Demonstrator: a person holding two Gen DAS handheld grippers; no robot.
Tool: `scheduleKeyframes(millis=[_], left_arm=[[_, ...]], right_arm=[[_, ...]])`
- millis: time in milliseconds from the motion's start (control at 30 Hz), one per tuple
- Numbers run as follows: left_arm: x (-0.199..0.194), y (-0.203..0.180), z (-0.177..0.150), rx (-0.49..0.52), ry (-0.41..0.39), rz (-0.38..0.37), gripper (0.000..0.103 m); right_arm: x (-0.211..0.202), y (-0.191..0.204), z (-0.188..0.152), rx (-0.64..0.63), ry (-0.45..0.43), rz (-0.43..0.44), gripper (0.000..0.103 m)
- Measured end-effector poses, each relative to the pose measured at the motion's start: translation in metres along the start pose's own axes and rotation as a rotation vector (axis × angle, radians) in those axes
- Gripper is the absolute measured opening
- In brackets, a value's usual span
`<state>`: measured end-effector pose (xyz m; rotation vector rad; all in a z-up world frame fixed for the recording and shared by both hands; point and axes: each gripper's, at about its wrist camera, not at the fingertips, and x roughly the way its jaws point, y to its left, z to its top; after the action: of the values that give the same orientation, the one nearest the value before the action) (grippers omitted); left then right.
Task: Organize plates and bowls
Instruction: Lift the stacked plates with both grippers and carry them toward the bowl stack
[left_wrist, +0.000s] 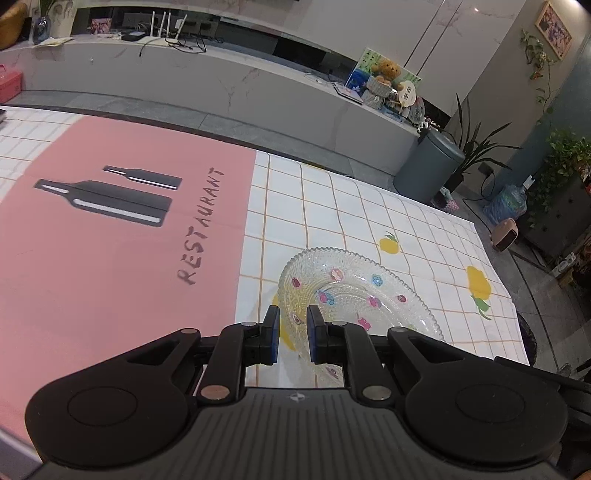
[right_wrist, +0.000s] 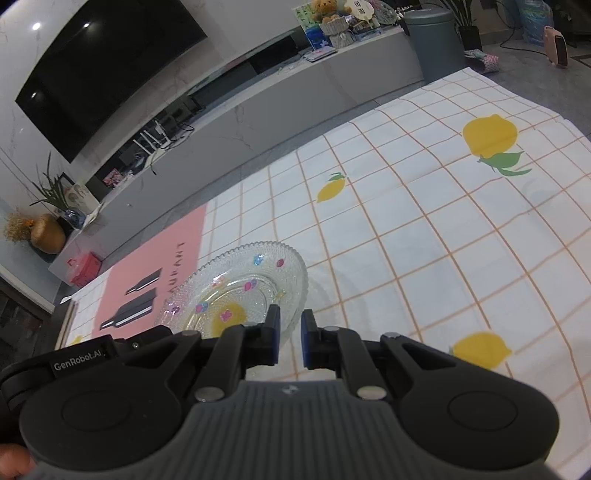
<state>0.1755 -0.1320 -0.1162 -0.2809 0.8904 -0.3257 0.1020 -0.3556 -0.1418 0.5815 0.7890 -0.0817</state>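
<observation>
A clear glass plate (left_wrist: 354, 291) with coloured flower decals and a beaded rim hangs tilted just above the lemon-print checked tablecloth (left_wrist: 369, 206). My left gripper (left_wrist: 293, 332) is shut on the plate's left rim, which runs between the blue pads. In the right wrist view the same plate (right_wrist: 236, 291) casts a faint shadow on the cloth (right_wrist: 406, 221). My right gripper (right_wrist: 290, 332) is shut on its right rim. The black housing of the left gripper (right_wrist: 74, 362) shows at the lower left of that view. No other plates or bowls are in view.
A pink "RESTAURANT" mat (left_wrist: 110, 240) lies on the cloth left of the plate. Beyond the table's far edge are a low white cabinet (left_wrist: 221, 85), a grey bin (left_wrist: 428, 166), potted plants and a small pink heater (left_wrist: 504, 236). A dark TV (right_wrist: 110, 70) hangs on the wall.
</observation>
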Motion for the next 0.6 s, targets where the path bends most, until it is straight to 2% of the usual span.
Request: scheduleKeyframes(millis=[167,600], left_arm=[[-0.026,0.005,-0.014,-0.037,-0.017,-0.011,0.016],[-0.088,0.005,-0.052,-0.02,-0.034,-0.028,0.016]], right_arm=[[-0.025,0.004,-0.019,-0.003,-0.006,0.023,0.009],[-0.093,0.005,-0.066,-0.02,-0.022,0.08,0.009]])
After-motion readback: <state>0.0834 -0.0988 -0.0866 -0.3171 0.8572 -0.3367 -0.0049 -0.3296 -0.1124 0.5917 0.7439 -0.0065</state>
